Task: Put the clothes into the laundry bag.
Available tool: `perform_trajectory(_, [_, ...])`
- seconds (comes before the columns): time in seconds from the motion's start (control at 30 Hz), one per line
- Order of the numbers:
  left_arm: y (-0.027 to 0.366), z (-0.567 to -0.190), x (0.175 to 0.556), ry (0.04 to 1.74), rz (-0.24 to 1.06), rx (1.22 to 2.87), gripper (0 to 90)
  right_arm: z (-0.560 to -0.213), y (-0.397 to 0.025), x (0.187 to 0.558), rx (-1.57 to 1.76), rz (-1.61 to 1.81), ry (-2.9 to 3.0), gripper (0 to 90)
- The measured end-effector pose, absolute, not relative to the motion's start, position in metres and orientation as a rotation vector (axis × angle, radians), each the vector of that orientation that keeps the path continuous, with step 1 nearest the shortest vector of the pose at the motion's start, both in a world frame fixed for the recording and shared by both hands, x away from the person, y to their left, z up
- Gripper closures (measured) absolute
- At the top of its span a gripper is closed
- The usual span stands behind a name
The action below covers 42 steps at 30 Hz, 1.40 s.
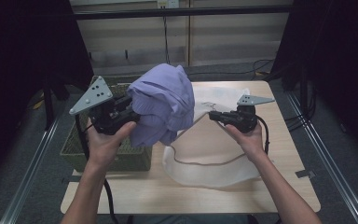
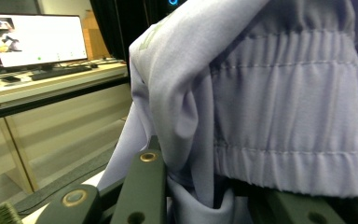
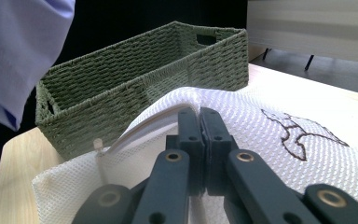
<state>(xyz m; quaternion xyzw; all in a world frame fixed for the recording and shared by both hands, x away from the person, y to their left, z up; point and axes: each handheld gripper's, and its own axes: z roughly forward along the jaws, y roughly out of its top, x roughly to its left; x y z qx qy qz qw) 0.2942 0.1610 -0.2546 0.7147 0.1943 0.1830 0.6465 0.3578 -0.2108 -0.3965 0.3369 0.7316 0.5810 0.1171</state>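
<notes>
Far left, green woven basket (image 1: 135, 156) sits on the desk (image 1: 279, 186) at its left edge. My left hand-held gripper (image 1: 131, 108) is raised over the basket, clamped onto the lavender garment (image 1: 165, 100). The cloth bunches up and hangs from the jaws, off the desk, drooping over the basket's right end and the near edge of the white mesh bag (image 1: 214, 163). In the left gripper view the garment (image 2: 279, 107) with its gathered elastic band is pinched between the jaws; a faint pale-green print shows on the fabric, can't read it.

Center: mesh bag lies flat on the desk, just right of the basket, its opening rim lifted.

Right: my right hand-held gripper (image 1: 211, 115) is closed tight on that rim; in the right gripper view the jaws meet on the white mesh bag (image 3: 261, 140) edge, basket (image 3: 140, 88) behind it. Dark embroidered outline on the bag, a figure, not lettering. No readable brand anywhere.
</notes>
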Motion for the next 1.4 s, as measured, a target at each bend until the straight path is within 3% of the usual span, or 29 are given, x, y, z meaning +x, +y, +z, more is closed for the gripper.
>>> perform_trajectory(1.4, [0.086, -0.309, 0.308, 0.393, 0.266, 1.807, 73.5, -0.397, -0.211, 0.358, 0.989, 1.713, 2.156, 89.2])
